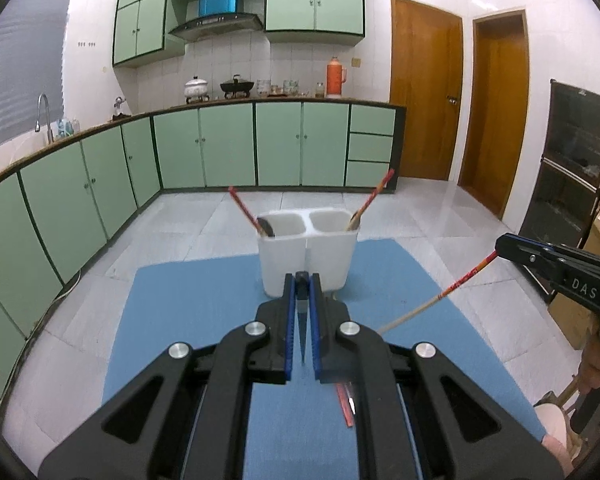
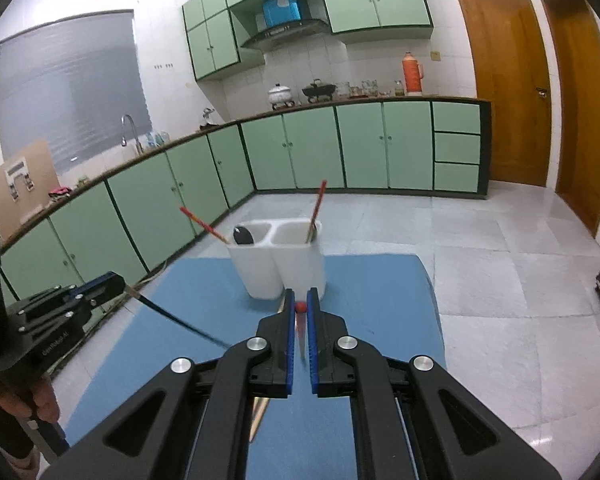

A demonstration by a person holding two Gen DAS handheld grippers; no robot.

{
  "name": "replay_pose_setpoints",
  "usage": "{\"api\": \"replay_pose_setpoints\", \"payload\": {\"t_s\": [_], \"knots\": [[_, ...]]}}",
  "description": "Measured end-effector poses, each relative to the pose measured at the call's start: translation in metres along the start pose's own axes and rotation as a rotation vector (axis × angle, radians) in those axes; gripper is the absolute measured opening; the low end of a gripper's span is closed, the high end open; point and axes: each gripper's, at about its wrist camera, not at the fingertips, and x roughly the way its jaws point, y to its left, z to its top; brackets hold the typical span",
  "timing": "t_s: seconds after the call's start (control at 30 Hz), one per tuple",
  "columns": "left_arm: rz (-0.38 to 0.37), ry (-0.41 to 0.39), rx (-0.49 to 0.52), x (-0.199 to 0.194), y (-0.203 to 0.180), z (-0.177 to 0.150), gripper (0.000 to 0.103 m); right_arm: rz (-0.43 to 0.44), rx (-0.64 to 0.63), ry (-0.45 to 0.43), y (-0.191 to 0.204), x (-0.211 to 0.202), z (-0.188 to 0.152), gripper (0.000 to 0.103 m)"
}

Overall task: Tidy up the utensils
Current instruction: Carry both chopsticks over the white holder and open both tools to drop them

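Note:
A white two-compartment utensil holder (image 1: 307, 256) (image 2: 278, 264) stands at the far end of a blue mat (image 1: 188, 312) (image 2: 372, 292). A red chopstick (image 1: 244, 209) and a dark spoon (image 1: 266, 227) stand in its left compartment, a red chopstick (image 1: 374, 196) in its right. My left gripper (image 1: 302, 280) is shut on a dark chopstick (image 2: 176, 319), held above the mat in front of the holder. My right gripper (image 2: 300, 300) is shut on a red chopstick (image 1: 440, 296) that slants down to the left.
Another red utensil (image 1: 345, 404) lies on the mat under my left gripper. Green kitchen cabinets (image 1: 228, 144) line the far wall and left side. Wooden doors (image 1: 426, 88) stand at the right. A dark cabinet (image 1: 572, 160) and boxes are at far right.

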Motion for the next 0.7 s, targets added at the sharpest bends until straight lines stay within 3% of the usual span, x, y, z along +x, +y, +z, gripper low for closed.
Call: {"api": "replay_pose_setpoints", "payload": {"t_s": [0.4,0.7], "knots": [[-0.018,-0.078,-0.008,-0.004,0.001,0.034,0.006,0.046,-0.075,-0.07,0.015,-0.003,0.043,0.006],[-0.011,-0.183,-0.024,-0.003,0.005,0.081,0.006,0.075,-0.088,-0.169,0.025,-0.002,0.093,0.006]]}}
